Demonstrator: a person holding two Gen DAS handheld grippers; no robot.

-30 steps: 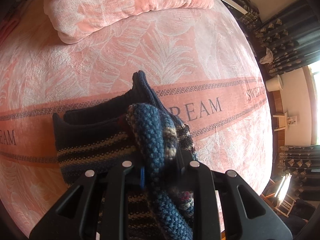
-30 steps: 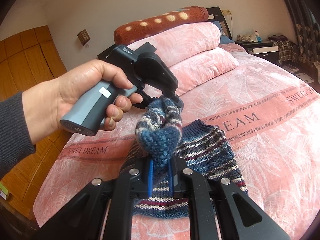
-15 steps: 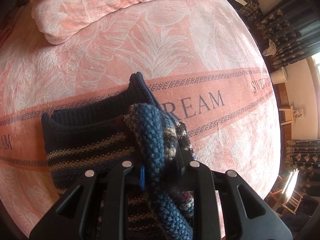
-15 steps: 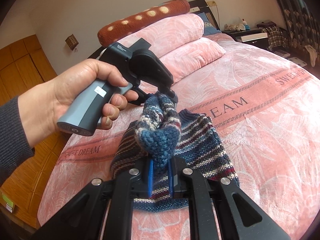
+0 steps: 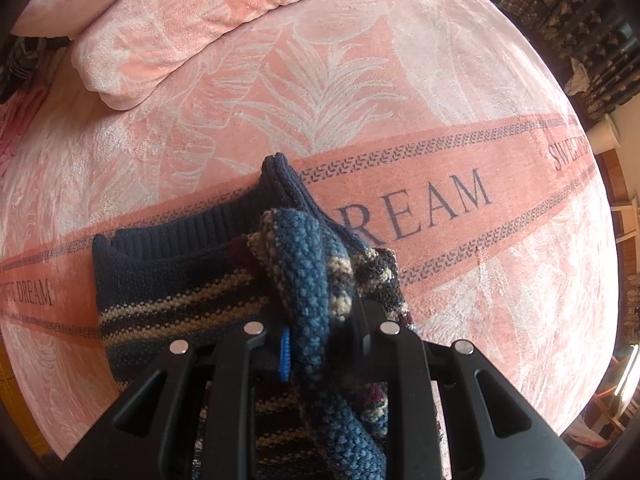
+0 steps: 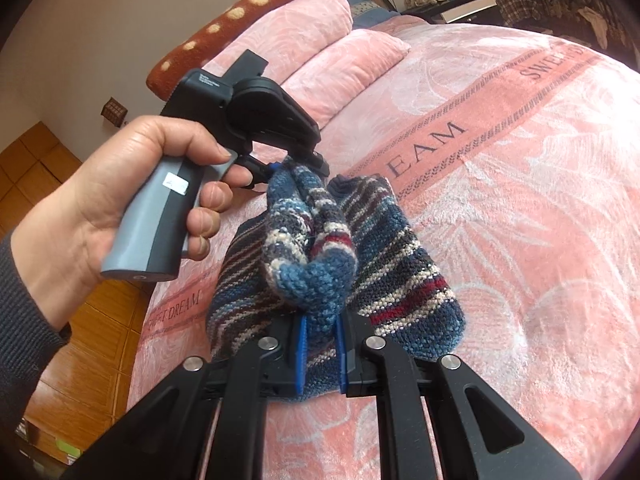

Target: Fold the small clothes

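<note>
A small striped knit sweater (image 6: pixel 404 280), blue with cream and red bands and a dark navy ribbed hem (image 5: pixel 172 236), lies on the pink bed cover (image 5: pixel 360 92). One edge of it is lifted off the bed in a thick fold. My left gripper (image 5: pixel 320 348) is shut on that fold. My right gripper (image 6: pixel 320 344) is shut on the same bunched fold (image 6: pixel 316 276) from the opposite side. In the right wrist view the left gripper (image 6: pixel 296 164) appears again, held by a hand (image 6: pixel 120 208), clamping the far end of the fold.
Pink pillows (image 5: pixel 192 28) and a red spotted bolster (image 6: pixel 224 28) lie at the head of the bed. A bedside table (image 6: pixel 460 4) with small items stands behind it. Dark curtains (image 5: pixel 588 28) and a wooden floor (image 6: pixel 96 360) border the bed.
Both grippers have carried the lifted fold lower and closer to the bed, with more of the sweater resting flat. Both stay shut on the knit.
</note>
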